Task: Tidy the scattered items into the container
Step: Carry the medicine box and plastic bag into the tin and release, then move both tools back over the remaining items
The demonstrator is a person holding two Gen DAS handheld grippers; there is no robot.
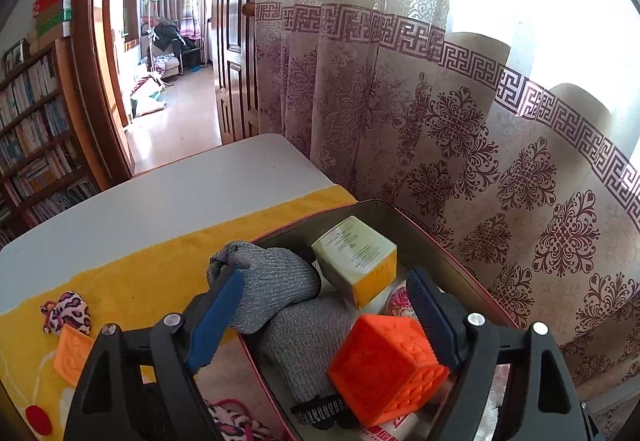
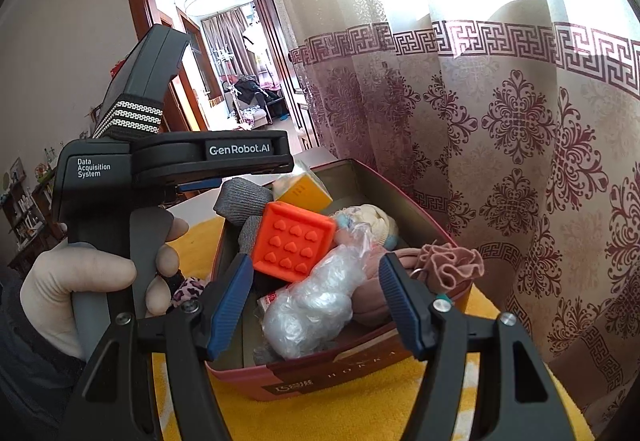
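I see strong daylight blowing out the curtain (image 1: 400, 89) at upper right; both views stay sharp, edges bend and darken in fisheye corners.

Pink-red rectangular box (image 2: 360, 365), open-topped, grey inside, resting on yellow cloth; crowded with items. Orange cube (image 1: 384, 365), tilted on one corner near the middle, face with raised hearts turned up and outward; grey knit fabric (image 1: 276, 281) bunched beside it, draped over the box's left wall. Pale carton with yellow end (image 1: 358, 259), tilted, toward the far end. Crumpled clear bag (image 2: 316, 301) at the near end, touching the cube; pink ruffled cloth (image 2: 452, 267) over the right wall; cream knit bundle (image 2: 374, 223) behind. Outside, on the cloth: leopard-print plush (image 1: 68, 311); flat orange tile (image 1: 72, 355) just beside it.
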